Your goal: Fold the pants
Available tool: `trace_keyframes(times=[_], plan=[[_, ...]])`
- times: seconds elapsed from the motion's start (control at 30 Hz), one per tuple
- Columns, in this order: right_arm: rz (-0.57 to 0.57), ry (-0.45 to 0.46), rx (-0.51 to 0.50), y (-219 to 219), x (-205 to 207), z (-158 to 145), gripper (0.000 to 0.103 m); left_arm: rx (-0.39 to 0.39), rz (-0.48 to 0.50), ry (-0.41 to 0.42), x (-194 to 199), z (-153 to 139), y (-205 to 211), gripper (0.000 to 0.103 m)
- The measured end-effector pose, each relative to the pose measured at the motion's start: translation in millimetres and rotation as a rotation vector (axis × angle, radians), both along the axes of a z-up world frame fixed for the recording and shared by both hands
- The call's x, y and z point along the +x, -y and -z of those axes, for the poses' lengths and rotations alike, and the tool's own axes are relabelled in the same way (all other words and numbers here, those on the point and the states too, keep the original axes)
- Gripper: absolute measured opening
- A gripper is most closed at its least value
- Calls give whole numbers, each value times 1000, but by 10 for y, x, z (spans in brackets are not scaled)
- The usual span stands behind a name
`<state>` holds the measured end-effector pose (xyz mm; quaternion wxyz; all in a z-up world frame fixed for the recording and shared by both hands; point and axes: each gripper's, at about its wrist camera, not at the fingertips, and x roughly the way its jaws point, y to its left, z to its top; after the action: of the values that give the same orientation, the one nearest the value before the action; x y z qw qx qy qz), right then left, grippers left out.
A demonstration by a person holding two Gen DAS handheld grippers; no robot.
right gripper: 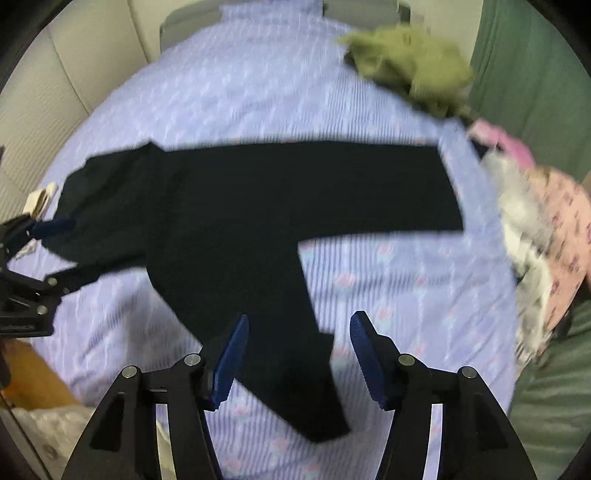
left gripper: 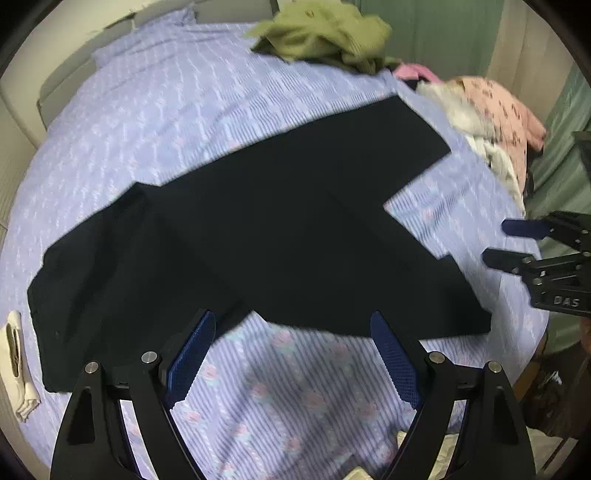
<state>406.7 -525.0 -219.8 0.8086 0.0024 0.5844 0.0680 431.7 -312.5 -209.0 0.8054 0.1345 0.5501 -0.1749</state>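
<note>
Black pants (left gripper: 266, 229) lie flat on a lilac striped bed sheet (left gripper: 166, 122), legs spread apart in a V, waist at the left. They also show in the right wrist view (right gripper: 258, 206). My left gripper (left gripper: 293, 328) is open and empty, above the sheet just in front of the pants' near edge. My right gripper (right gripper: 299, 328) is open and empty above the near pant leg. The right gripper also shows at the right edge of the left wrist view (left gripper: 498, 240), open, beside the near leg's hem. The left gripper shows at the left edge of the right wrist view (right gripper: 55, 251), open, at the waist.
An olive green garment (left gripper: 325, 33) lies crumpled at the far side of the bed. A pink patterned garment (left gripper: 498, 110) and white cloth (left gripper: 465, 114) are piled at the right edge. A small cream cloth (left gripper: 18, 362) lies left of the waist. Green curtains (right gripper: 528, 66) hang at the right.
</note>
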Motion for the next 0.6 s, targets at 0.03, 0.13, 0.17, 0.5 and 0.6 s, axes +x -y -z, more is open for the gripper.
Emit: trace_keyframes(times=[0.03, 0.13, 0.17, 0.5, 0.6], plan=[[10, -34, 27, 42, 3, 115, 58, 5, 5, -15, -29, 40, 39, 86], [43, -102, 78, 167, -40, 395, 58, 14, 16, -57, -105, 165, 181, 86], [56, -124, 81, 211, -22, 470, 58, 15, 17, -68, -117, 188, 221, 86], [85, -233, 157, 386, 242, 994, 58, 37, -10, -114, 22, 371, 514, 86], [100, -273, 179, 415, 300, 1165, 58, 40, -12, -114, 59, 375, 559, 86]])
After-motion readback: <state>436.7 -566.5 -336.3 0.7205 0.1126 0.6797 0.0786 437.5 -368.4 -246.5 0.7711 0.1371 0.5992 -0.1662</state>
